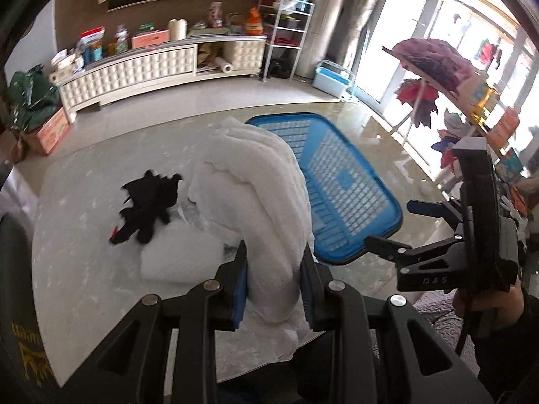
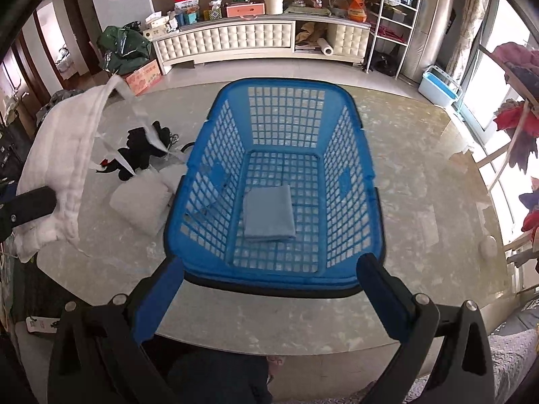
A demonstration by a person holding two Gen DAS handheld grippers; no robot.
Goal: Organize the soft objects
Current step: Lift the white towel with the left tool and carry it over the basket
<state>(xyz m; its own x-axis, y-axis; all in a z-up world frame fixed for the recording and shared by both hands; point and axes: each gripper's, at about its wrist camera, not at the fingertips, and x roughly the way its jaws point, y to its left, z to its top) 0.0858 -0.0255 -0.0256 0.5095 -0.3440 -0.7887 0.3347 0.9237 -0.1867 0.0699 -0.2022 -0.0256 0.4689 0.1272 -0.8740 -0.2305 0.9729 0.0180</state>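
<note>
While our left tongs (image 1: 274,279) pinch the white towel (image 1: 256,181) between their blue pads, it hangs bunched above the marble surface (image 2: 421,202), lifted clear of it near the left edge. Beneath it we see a black plush toy (image 1: 148,205) lying beside a folded white cloth (image 1: 178,256). Just to the right stands the blue basket (image 2: 350,155), with a folded blue cloth (image 2: 267,213) flat on its floor. Our right tongs (image 2: 269,289) hover over the basket's near rim, spread wide and gripping nothing.
</note>
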